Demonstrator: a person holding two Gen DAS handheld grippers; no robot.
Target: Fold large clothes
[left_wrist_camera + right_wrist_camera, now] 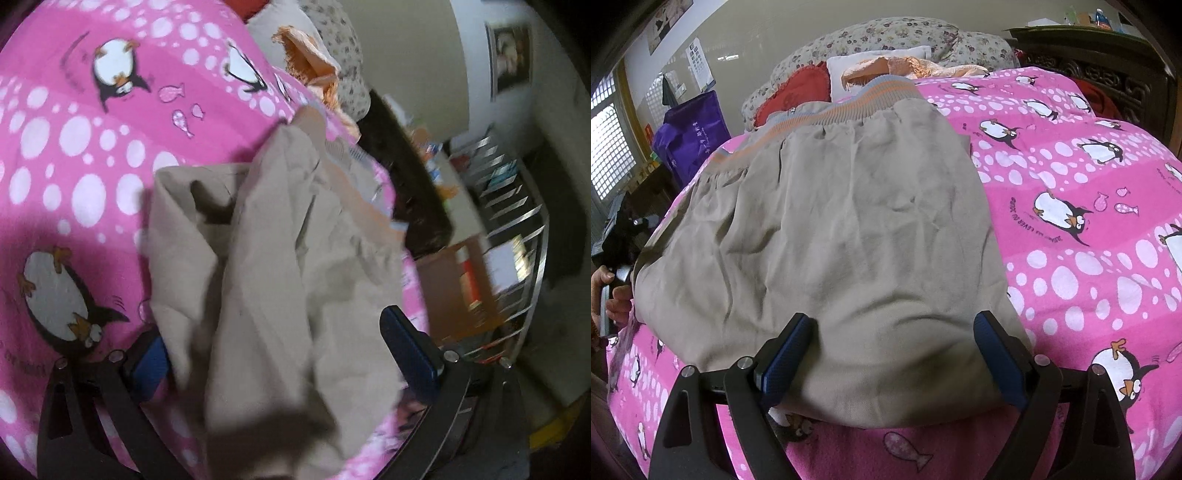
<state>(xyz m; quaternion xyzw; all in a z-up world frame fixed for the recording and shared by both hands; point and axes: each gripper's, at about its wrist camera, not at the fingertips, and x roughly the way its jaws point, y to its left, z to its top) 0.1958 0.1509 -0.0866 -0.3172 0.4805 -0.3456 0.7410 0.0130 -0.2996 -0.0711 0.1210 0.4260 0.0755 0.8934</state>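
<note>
While spread flat, beige jacket point(831, 236)

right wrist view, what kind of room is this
Most likely a home bedroom: a bed under a pink penguin bedsheet, pillows piled at its head, and a carved dark wooden headboard. The beige garment lies spread on the bed.

Beige jacket point(827, 229) with grey-orange striped hem, pink penguin-and-dot bedsheet point(1089, 206), blue-padded black fingers point(997, 354)
</note>
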